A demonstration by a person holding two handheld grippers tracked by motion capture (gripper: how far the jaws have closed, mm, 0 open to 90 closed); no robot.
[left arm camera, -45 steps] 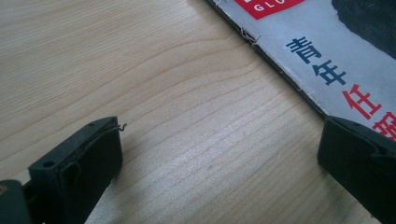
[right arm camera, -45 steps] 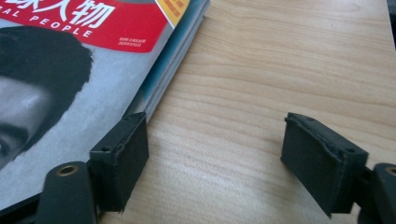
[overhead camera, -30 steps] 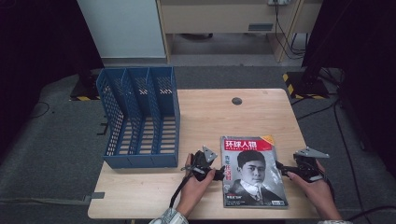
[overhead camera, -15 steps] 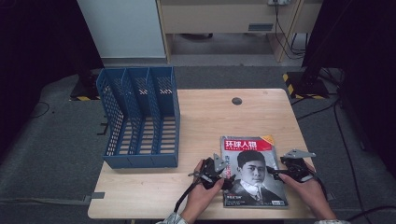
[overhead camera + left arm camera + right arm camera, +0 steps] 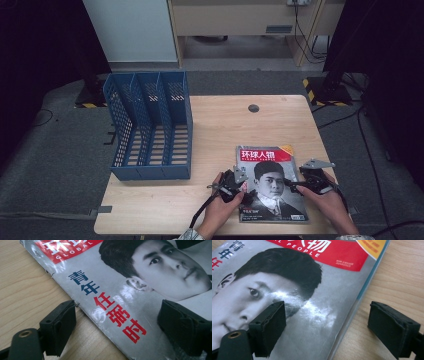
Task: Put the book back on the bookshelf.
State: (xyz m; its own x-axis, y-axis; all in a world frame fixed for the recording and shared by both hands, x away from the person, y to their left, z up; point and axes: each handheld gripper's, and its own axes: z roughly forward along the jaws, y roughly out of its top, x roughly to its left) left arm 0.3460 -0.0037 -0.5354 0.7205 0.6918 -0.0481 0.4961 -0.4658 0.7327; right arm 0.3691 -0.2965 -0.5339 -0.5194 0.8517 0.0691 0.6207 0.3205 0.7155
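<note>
A magazine (image 5: 270, 182) with a red title band and a black-and-white portrait lies flat near the table's front edge. My left gripper (image 5: 239, 185) is open at the magazine's left edge (image 5: 82, 310), one jaw over bare wood and the other over the cover. My right gripper (image 5: 297, 184) is open at the magazine's right edge (image 5: 352, 315), one jaw above the cover and the other above the wood. Neither gripper holds anything. The cover (image 5: 294, 290) looks glossy and slightly worn.
A blue three-slot file rack (image 5: 150, 127) stands at the table's left. A small dark round cap (image 5: 253, 108) sits in the wooden tabletop (image 5: 225, 125) toward the back. Cabinets and cables lie beyond the far edge.
Both grippers have moved inward from beside the magazine to straddle its left and right edges. The magazine has stayed in place.
</note>
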